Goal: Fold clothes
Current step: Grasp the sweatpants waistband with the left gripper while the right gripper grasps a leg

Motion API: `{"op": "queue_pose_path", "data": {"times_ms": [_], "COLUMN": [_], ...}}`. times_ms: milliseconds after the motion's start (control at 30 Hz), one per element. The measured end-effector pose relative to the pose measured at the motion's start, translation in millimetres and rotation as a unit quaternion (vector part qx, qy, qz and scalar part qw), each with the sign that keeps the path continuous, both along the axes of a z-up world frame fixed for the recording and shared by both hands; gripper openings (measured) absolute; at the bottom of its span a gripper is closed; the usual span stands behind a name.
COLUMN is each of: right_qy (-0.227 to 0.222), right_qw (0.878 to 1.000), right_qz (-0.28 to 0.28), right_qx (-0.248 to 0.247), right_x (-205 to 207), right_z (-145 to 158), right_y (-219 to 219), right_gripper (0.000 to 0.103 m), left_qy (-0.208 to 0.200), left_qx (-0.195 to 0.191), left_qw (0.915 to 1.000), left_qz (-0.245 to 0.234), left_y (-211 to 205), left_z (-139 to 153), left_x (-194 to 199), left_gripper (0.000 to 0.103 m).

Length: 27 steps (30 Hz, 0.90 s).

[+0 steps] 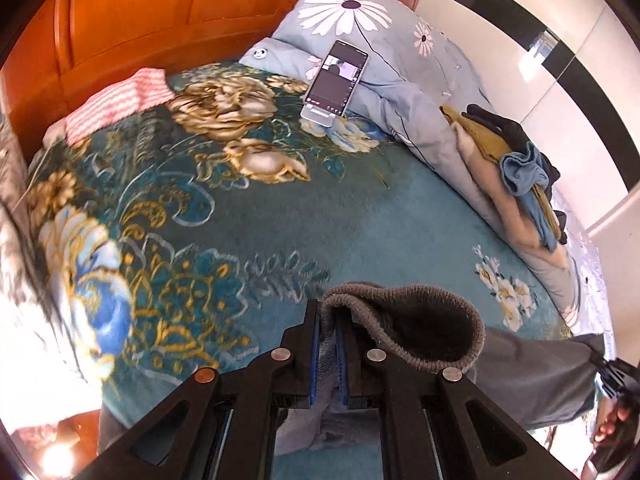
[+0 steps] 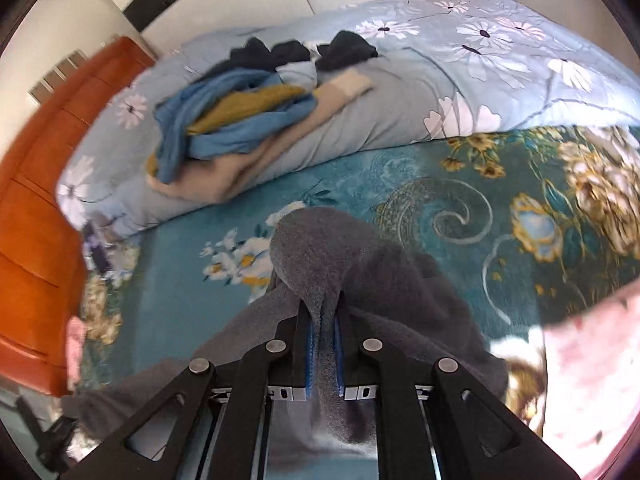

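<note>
Both grippers clamp grey garment (image 1: 420, 320); clothes pile (image 2: 240, 120) on quilt (image 2: 400, 92)

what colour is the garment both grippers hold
Dark grey garment, clearest in the right wrist view.

One grey garment (image 1: 420, 320), one phone (image 1: 336, 76), one pile of clothes (image 2: 240, 120) — and two tools (image 1: 328, 320), one each view.

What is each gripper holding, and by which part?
Both hold one grey garment: left gripper pinches its ribbed hem; right gripper pinches a bunched fold.
</note>
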State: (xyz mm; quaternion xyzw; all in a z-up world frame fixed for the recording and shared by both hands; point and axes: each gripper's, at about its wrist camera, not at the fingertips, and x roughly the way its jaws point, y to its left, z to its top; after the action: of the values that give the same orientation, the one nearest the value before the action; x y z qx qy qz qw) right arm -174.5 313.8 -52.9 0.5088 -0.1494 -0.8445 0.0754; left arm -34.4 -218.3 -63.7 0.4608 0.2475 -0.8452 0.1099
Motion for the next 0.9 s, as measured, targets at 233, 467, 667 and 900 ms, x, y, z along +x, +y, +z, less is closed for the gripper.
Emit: {"op": "queue_pose_path", "data": {"times_ms": [233, 467, 667, 900], "right_qy": [-0.044, -0.092, -0.009, -0.035], "right_qw": [0.998, 0.994, 0.998, 0.998], "right_qz": [-0.017, -0.013, 0.007, -0.056], "right_qx": [0.03, 0.049, 0.069, -0.001], "right_x": [-44.5, -46.3, -7.8, 65.3], "right_z": [-40.7, -77.3, -25.4, -21.1], "right_y": [-10.7, -6.6, 14.8, 79.1], "right_gripper": [0.009, 0.015, 0.046, 0.046], "left_qy": [-0.046, -0.112, -0.11, -0.11], "left_qx": [-0.021, 0.004, -0.003, 0.008], "left_qw": [0.9987, 0.9935, 0.9938, 0.9937], "left_qz": [0.0, 0.019, 0.011, 0.019], "left_y": [-12.3, -27.0, -21.6, -20.0], "left_z": [-27.7, -72.4, -77.5, -78.7], "left_x": [-49.0, -72.6, -63.3, -55.7], "left_gripper": [0.008, 0.009, 0.01, 0.011]}}
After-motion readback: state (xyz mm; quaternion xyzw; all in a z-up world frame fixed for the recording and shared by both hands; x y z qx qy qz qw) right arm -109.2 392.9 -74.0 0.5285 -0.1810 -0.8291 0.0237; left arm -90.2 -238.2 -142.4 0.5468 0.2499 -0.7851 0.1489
